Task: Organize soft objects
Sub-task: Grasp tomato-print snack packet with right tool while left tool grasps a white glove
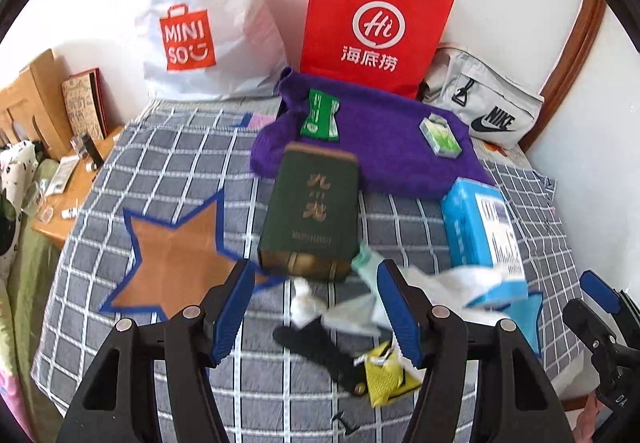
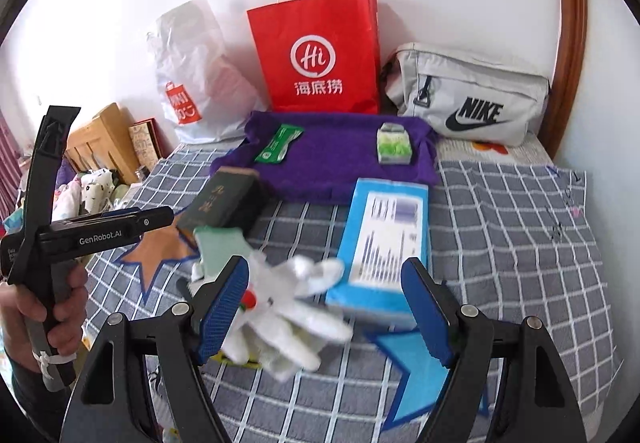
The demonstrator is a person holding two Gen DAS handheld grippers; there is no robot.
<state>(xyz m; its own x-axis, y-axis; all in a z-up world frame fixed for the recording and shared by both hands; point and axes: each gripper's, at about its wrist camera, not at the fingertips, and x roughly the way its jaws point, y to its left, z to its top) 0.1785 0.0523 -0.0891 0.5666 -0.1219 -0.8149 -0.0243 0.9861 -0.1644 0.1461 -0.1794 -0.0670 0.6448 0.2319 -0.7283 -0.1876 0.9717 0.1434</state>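
Observation:
My left gripper [image 1: 316,307] is open above a small pile on the checked bedspread: a black sock [image 1: 316,351], a yellow packet [image 1: 386,373] and pale cloth pieces [image 1: 356,313]. My right gripper [image 2: 324,303] is open, with white knit gloves [image 2: 288,323] lying between its fingers; the gloves look blurred. A purple cloth [image 2: 340,159] lies at the back of the bed, carrying a green wipes pack [image 2: 278,145] and a small green tissue pack [image 2: 394,145]. The purple cloth also shows in the left wrist view [image 1: 384,147].
A dark green box [image 1: 312,211] and a light blue box [image 2: 384,243] stand on the bed. An orange star patch [image 1: 176,255] and a blue star patch [image 2: 420,367] are on the spread. A red paper bag [image 2: 320,55], white Miniso bag [image 1: 200,23] and grey Nike bag [image 2: 468,95] line the wall.

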